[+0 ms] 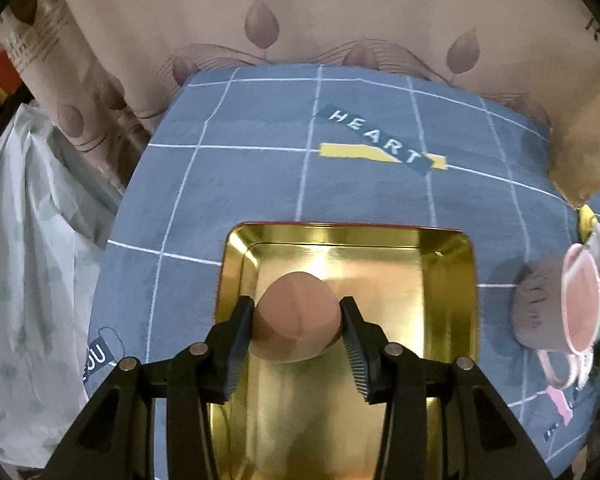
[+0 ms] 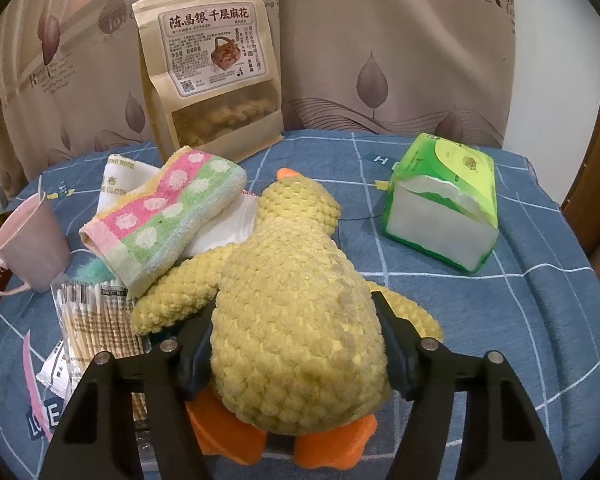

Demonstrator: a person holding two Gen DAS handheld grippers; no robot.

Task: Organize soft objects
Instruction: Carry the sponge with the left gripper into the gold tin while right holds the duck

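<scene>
In the left wrist view my left gripper is shut on a brown egg-shaped makeup sponge, held just above a shiny gold tray on the blue grid cloth. In the right wrist view my right gripper is closed around the body of a yellow plush duck with orange feet, which lies on the cloth. A pink and green dotted towel lies folded over a white cloth left of the duck.
A green tissue pack lies at the right. A pink mug stands at the left, also seen in the left wrist view. A cotton swab packet and a brown snack bag are nearby. Curtains hang behind.
</scene>
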